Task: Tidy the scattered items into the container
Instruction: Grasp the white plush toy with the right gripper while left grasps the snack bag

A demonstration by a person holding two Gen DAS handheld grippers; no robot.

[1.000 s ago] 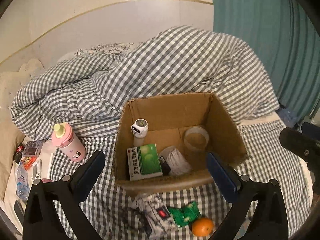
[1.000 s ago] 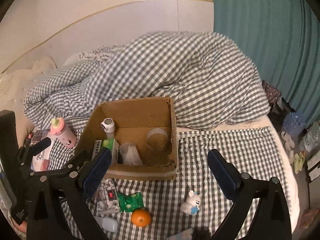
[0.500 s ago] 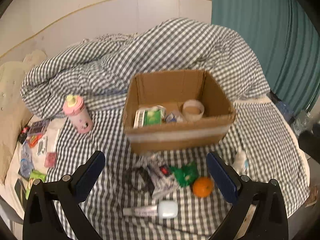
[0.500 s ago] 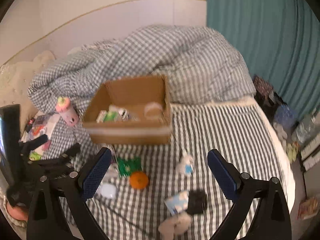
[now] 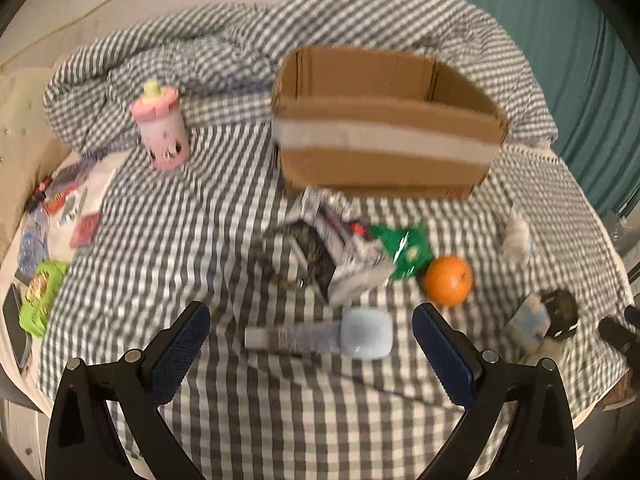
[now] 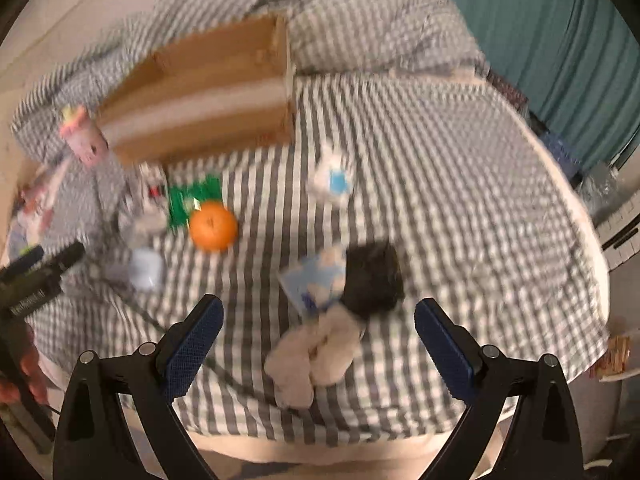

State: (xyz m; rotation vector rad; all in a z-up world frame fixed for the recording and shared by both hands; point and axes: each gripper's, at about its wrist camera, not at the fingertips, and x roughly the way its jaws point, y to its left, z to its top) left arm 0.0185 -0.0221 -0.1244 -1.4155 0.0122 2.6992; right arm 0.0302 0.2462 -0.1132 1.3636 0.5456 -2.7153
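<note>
Both hand-held grippers are spread wide and hold nothing. The left hand-held gripper [image 5: 310,344] hangs above the near part of the bed [image 5: 168,236], its fingers either side of a tube with a pale blue cap [image 5: 320,336]. The right hand-held gripper [image 6: 318,334] sits over a soft plush toy [image 6: 320,354] with a dark fuzzy part, which lies against a light blue packet [image 6: 310,280].

The cardboard box [image 5: 384,136] stands at the far side of the checked sheet, open at the top, with the scattered things in front of it. The tube looks light and stiff at the cap but probably squashy along its body; a grip across the body just beside the cap should hold without it slipping. The orange [image 5: 448,280], to the right of the tube, is round and firm and would likely roll on the soft sheet, so it wants a grip across its widest part. The green packet [image 5: 404,248] and the crumpled wrapper [image 5: 340,256] beside it seem thin and crinkly, with almost no weight; pinching an edge or a raised fold is the likely way. The plush toy is soft and will give under the pads, so a deep bite at its middle seems best. The small white figure [image 6: 332,180] further off may be hard and smooth; blur hides its detail. The pink bottle [image 5: 162,128] stands upright at the far left, well apart from the rest.
</note>
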